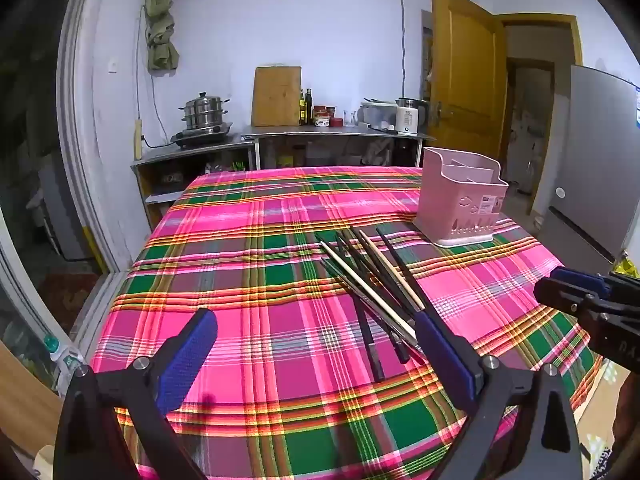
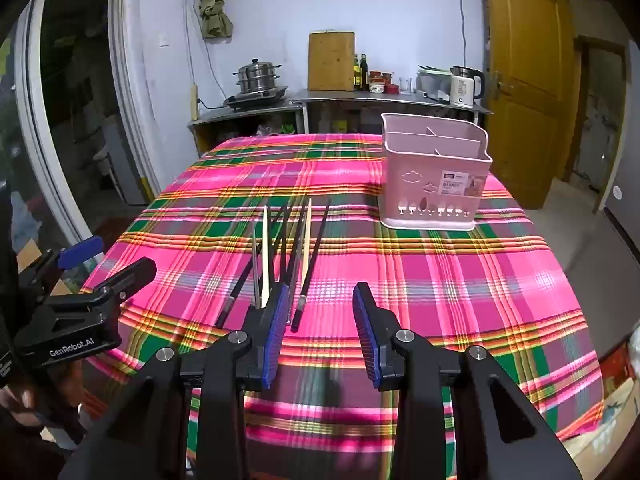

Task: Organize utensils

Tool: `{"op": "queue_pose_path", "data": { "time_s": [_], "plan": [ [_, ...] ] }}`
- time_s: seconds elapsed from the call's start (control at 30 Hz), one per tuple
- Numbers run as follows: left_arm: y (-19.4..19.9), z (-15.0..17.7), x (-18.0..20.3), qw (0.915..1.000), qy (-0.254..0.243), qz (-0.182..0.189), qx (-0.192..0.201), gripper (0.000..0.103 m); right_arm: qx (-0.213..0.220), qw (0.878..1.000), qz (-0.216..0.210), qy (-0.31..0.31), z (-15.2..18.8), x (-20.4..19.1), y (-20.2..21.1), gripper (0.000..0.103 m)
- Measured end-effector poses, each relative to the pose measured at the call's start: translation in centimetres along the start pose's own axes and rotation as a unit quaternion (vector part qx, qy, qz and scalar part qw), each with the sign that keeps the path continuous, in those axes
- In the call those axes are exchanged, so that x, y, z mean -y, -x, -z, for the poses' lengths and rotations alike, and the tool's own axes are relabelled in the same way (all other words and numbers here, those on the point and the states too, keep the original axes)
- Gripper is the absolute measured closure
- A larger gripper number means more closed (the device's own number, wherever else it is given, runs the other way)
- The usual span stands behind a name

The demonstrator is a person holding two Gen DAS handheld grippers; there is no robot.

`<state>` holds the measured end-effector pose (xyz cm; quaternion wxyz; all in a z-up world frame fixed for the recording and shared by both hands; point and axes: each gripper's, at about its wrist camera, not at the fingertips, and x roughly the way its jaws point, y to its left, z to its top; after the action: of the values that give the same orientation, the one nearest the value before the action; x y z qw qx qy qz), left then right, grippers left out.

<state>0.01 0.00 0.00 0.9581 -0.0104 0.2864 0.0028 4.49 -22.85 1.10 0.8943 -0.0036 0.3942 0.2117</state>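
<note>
A: The right gripper (image 2: pixel 320 336) hangs low over the near edge of the plaid tablecloth (image 2: pixel 440 272), jaws spread, nothing between them. Where do the chopsticks (image 2: pixel 288 256) lie from it?

B: Just ahead, at about eleven o'clock. Their near ends sit beside its left pad. The long axes run roughly twelve to six, fanned a little, so the far tips point away toward the back of the table.

A: And the left gripper (image 1: pixel 316 356)?

B: Also released and empty. In its own view the bundle (image 1: pixel 372 284) lies at about one o'clock, slanting from eleven down to five, with the near ends by its right finger.

A: Which is nearer?

B: Both are close; I judge the right better lined up with the sticks.

A: The goal?

B: The pink utensil basket (image 2: pixel 434 184) stands upright at one o'clock, beyond the sticks, well apart, compartments seemingly empty.
</note>
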Motion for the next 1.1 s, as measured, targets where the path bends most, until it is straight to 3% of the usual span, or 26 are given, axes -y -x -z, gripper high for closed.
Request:
{"op": "queue_pose_path", "data": {
  "time_s": [1.1],
  "plan": [
    [1.0, -0.4, 0.0, 0.9998, 0.009, 0.013, 0.012, 0.003, 0.007, 1.000, 0.006, 0.007, 0.1, -0.3, 0.5, 0.068]
  ]
}}
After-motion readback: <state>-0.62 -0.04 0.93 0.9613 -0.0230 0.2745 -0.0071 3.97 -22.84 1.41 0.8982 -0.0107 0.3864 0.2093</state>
